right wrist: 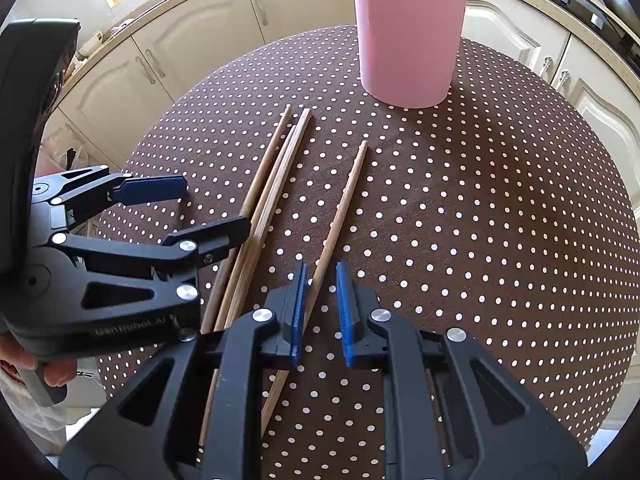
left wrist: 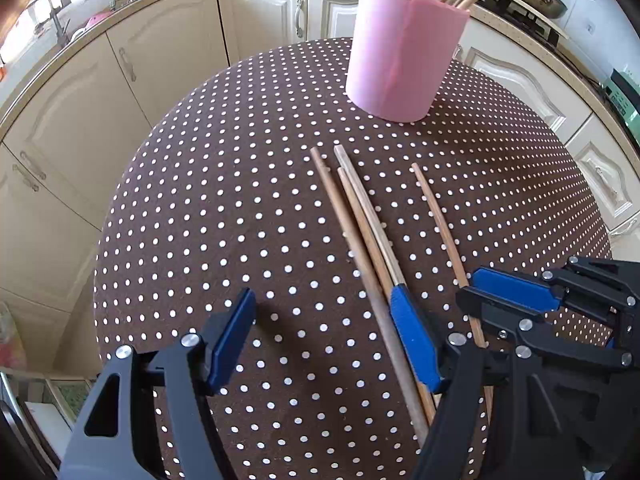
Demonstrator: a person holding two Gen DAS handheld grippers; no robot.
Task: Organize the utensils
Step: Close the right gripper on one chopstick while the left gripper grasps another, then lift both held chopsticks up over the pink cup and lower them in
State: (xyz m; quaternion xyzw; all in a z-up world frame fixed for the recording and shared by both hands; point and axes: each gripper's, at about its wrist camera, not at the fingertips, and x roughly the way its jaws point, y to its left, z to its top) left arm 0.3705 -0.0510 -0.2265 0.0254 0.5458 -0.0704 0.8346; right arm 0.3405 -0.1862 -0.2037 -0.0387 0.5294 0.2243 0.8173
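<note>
From the left wrist camera, a round table (left wrist: 200, 208) covered in brown cloth with white dots fills the scene. At its far edge stands a pink holder (left wrist: 404, 52) with several wooden chopsticks already upright inside. Four more chopsticks lie flat on the cloth, pointing toward it: a bundle of three chopsticks (left wrist: 360, 232) touching side by side, and a single chopstick (left wrist: 440, 224) just to their right. The left gripper (left wrist: 324, 340) hangs with its jaws wide apart and holding nothing; its right finger rests over the near part of the bundle, seemingly lining up to take one. The right gripper (left wrist: 516, 292) shows at the right, over the single stick.

From the right wrist camera, the pink holder (right wrist: 408, 40) again stands at the far side. The right gripper (right wrist: 320, 312) has its jaws narrowed to a slim gap that straddles the single chopstick (right wrist: 340, 220); the pads appear not yet to press it, likely poised to pinch and lift. The left gripper (right wrist: 200, 208) is at the left, open beside the three chopsticks (right wrist: 276, 176). A hand (right wrist: 52, 372) holds its handle.
</note>
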